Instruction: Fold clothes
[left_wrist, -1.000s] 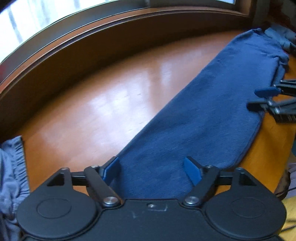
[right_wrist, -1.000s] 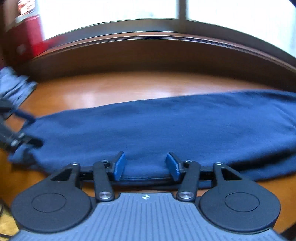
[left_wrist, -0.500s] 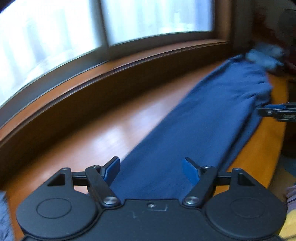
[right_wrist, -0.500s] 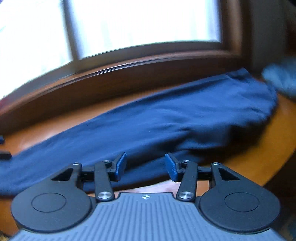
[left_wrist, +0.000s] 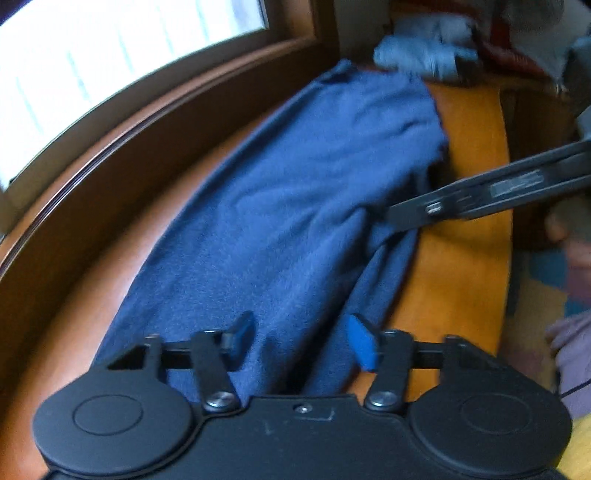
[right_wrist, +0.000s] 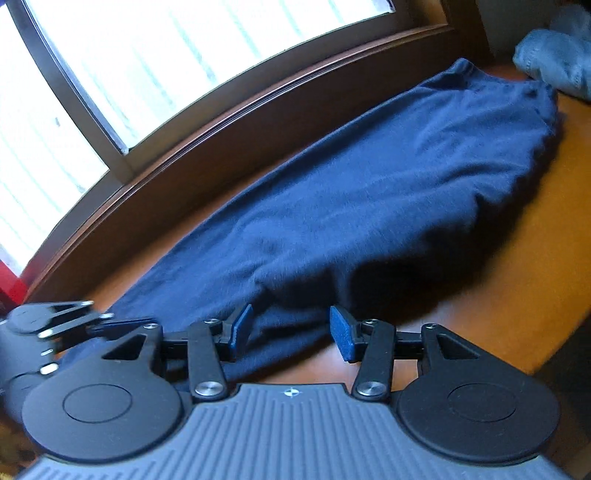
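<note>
A long navy garment (left_wrist: 280, 206) lies on the orange wooden table (left_wrist: 469, 258), running from my left gripper up to the far right. My left gripper (left_wrist: 303, 339) stands open over its near end, cloth between and under the fingers. In the same view my right gripper (left_wrist: 397, 214) comes in side-on from the right, its tip at the garment's near edge. The right wrist view shows the navy garment (right_wrist: 369, 192) bulging along its near edge, a dark hollow beneath it. My right gripper (right_wrist: 291, 332) is open there, the cloth's edge between its fingers. The left gripper (right_wrist: 122, 322) appears blurred at the left.
A heap of pale blue clothes (left_wrist: 424, 55) sits past the garment's far end, also seen as pale blue clothes (right_wrist: 554, 62). A dark wooden window sill (right_wrist: 258, 122) runs along the table's far side. Lilac cloth (left_wrist: 572, 354) hangs off the table's right edge.
Both views have swung right, toward the garment's far end. The two grippers have come closer together at the near edge. The garment, flat before, now bulges along that edge.
</note>
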